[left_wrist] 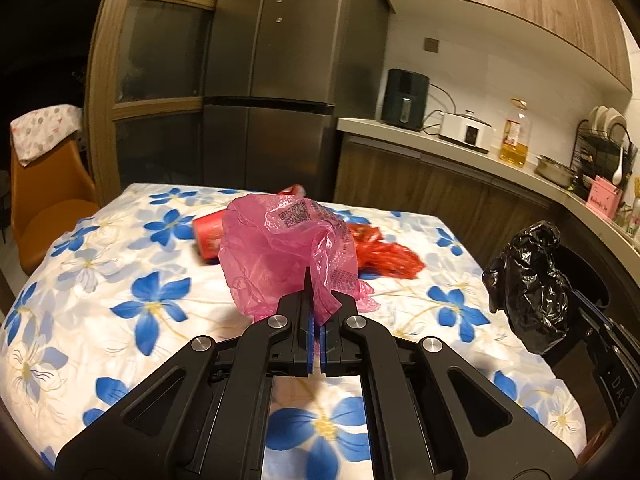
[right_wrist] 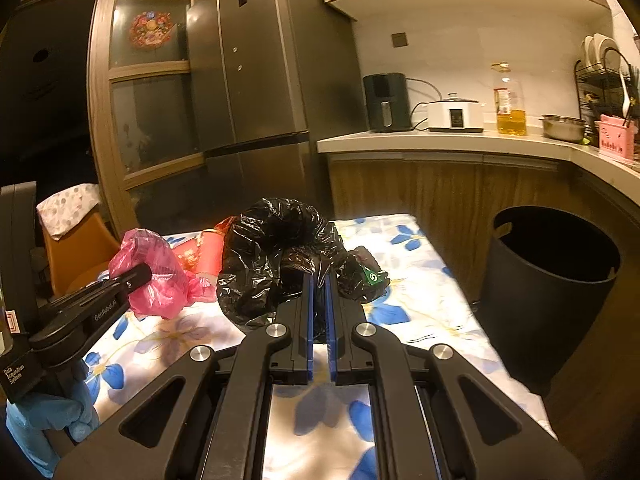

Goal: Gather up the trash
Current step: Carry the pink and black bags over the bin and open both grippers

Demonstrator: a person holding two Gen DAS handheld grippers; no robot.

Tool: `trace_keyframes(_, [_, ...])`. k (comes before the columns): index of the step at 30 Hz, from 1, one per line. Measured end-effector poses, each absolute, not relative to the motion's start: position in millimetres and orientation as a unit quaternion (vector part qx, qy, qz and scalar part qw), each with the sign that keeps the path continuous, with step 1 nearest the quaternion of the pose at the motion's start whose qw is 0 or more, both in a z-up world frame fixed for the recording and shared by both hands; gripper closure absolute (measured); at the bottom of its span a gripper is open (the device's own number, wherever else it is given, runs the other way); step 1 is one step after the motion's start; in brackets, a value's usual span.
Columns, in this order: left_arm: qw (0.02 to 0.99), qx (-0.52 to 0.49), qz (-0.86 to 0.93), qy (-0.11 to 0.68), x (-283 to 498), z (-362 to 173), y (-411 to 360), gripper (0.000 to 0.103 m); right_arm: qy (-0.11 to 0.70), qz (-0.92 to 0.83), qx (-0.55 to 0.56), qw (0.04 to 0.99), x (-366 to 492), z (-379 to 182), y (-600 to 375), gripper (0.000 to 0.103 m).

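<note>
- While both loads hang clear of the flowered table (left_wrist: 152,308), this reads as the carry step: two pieces of trash are picked up, neither yet dropped.
- Left tongs (left_wrist: 316,300) are squeezed fully together on a twist of the pink plastic bag (left_wrist: 276,248), which balloons up and ahead of the tips.
- Right tongs (right_wrist: 319,292) are clamped on the crumpled black plastic bag (right_wrist: 276,256), a thin fold pinched between the blue pads (right_wrist: 310,308); the bulk bunches over and to the left of the tips.
- From the right wrist view, the black trash bin (right_wrist: 548,292) stands on the floor off to the right of the right tongs, beside the table's edge, mouth open and well apart from the load.
- Next move, by my reckoning: swing the right tongs rightward over the bin's mouth, then part them; the light film may cling to the pads, so a clean release matters.
- Left tongs have the longer trip, across the table to the same bin.
- Beyond the left tongs, a red cup (left_wrist: 208,236) and a red plastic bag (left_wrist: 384,256) lie on the table, yet to be collected.
</note>
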State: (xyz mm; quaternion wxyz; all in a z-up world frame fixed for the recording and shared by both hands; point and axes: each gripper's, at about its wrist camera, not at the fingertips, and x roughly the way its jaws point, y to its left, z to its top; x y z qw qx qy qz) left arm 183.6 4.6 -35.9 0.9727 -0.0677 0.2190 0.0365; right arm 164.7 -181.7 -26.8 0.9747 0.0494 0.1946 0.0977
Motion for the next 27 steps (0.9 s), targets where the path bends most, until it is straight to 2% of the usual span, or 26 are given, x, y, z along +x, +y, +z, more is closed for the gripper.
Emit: trace_keyframes(27, [0.977, -0.017, -0.105, 0.186, 206.7, -2.8, -139.5, 0.103, 0.152, -0.026, 0.069, 0.986, 153.7, -2.8, -297.2, 0.097])
